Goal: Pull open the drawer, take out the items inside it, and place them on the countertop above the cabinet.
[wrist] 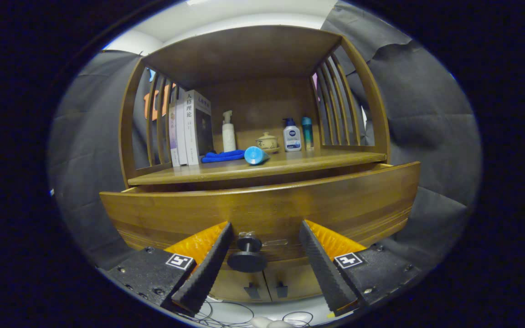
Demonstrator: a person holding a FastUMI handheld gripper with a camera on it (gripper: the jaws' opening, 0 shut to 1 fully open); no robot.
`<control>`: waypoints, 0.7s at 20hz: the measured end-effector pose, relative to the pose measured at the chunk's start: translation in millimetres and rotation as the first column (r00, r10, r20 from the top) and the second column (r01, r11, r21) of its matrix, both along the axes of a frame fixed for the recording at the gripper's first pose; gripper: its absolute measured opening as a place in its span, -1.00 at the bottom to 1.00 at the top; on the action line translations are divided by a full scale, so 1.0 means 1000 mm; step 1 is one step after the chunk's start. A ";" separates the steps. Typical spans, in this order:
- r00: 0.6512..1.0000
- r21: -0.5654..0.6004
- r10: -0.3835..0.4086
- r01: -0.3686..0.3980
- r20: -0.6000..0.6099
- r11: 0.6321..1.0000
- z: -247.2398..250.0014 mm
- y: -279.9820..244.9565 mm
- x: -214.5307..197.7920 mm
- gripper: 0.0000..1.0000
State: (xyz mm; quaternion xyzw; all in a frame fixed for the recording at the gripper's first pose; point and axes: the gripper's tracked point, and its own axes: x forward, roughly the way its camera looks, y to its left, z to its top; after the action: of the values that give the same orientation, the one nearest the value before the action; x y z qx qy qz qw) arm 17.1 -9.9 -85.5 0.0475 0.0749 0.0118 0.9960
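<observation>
The tongs stand apart, their ribbed fingers flanking the round dark knob without touching. Just beyond, the curved, glossy wooden drawer front sits partly pulled out.

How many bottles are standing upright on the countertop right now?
3: a white pump bottle beside the books, and a white-and-blue pump bottle with a slim teal bottle beside it, right of the small lidded pot. The books may hide more.
</observation>
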 end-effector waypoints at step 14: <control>0.997 -0.008 0.003 -0.003 -0.082 1.000 -0.009 0.000 -0.003 0.96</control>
State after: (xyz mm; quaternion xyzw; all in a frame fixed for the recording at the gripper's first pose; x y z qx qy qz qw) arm 14.1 -10.2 -94.0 0.0437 0.1156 0.0110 0.9923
